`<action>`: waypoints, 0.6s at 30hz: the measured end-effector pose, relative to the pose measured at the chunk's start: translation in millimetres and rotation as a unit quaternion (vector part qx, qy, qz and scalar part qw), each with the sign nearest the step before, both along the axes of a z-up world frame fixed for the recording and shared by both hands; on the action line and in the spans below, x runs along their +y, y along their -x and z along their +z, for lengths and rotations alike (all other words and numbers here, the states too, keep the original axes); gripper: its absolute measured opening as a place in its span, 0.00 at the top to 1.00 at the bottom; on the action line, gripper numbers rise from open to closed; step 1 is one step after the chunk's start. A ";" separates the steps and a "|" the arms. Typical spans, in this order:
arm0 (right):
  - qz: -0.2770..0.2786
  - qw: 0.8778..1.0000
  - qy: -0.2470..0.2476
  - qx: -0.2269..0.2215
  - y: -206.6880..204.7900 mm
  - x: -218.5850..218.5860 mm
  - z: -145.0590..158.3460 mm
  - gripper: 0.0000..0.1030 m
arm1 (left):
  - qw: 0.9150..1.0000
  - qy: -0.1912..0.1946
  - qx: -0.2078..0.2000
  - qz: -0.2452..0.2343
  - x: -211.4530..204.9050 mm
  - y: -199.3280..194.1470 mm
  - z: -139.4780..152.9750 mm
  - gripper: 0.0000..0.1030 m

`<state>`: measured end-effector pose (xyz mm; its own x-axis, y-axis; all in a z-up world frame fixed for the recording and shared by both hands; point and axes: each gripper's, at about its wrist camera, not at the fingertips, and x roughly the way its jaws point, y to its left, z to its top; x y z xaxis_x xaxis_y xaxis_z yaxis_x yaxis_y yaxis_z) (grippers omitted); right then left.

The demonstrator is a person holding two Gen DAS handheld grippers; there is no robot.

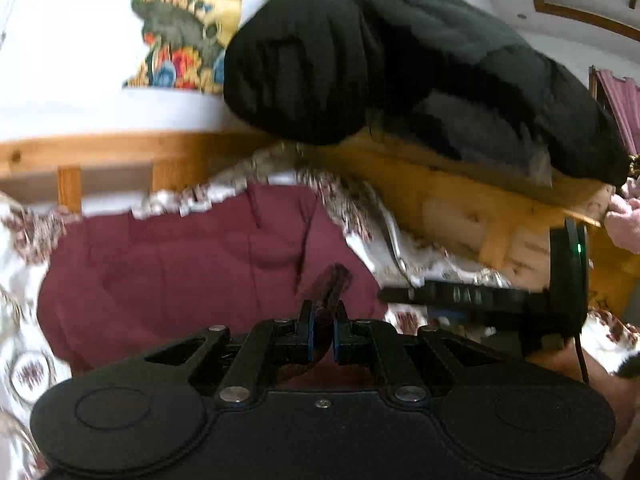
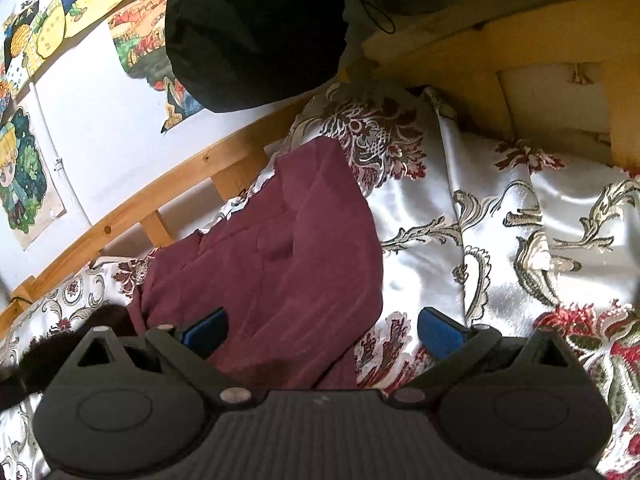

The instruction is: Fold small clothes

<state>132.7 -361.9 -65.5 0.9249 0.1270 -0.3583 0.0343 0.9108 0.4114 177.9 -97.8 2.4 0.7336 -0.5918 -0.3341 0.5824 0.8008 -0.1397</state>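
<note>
The left gripper [image 1: 324, 322] is pressed together, pinching a fold of the maroon garment [image 1: 192, 264], which lies on the patterned bedspread [image 2: 500, 240] near the wooden bed rail [image 2: 132, 216]. The right gripper [image 2: 322, 330] hovers low over the garment's edge, blue pads [image 2: 438, 334] spread wide; no readable writing.

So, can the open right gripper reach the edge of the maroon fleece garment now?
Probably yes: the right gripper is open just above the maroon fleece garment, and nothing lies between them.
</note>
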 end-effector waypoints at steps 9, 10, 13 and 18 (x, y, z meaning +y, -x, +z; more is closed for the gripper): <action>-0.002 1.000 0.009 -0.002 1.4 0.5 0.1 0.00 | 0.993 0.013 0.108 -0.051 1.4 14.2 -33.2 0.49; -0.001 1.000 0.011 -0.001 1.1 0.8 0.0 0.00 | 0.993 0.017 0.109 -0.052 2.4 18.0 -34.0 0.45; 0.011 1.000 0.022 0.003 -0.6 4.2 -1.3 0.00 | 0.995 0.028 0.093 -0.030 12.5 26.7 -29.7 0.36; 0.059 0.997 0.049 0.010 -0.6 27.1 -7.7 0.00 | 0.987 0.044 0.052 0.143 55.1 22.9 -18.6 0.13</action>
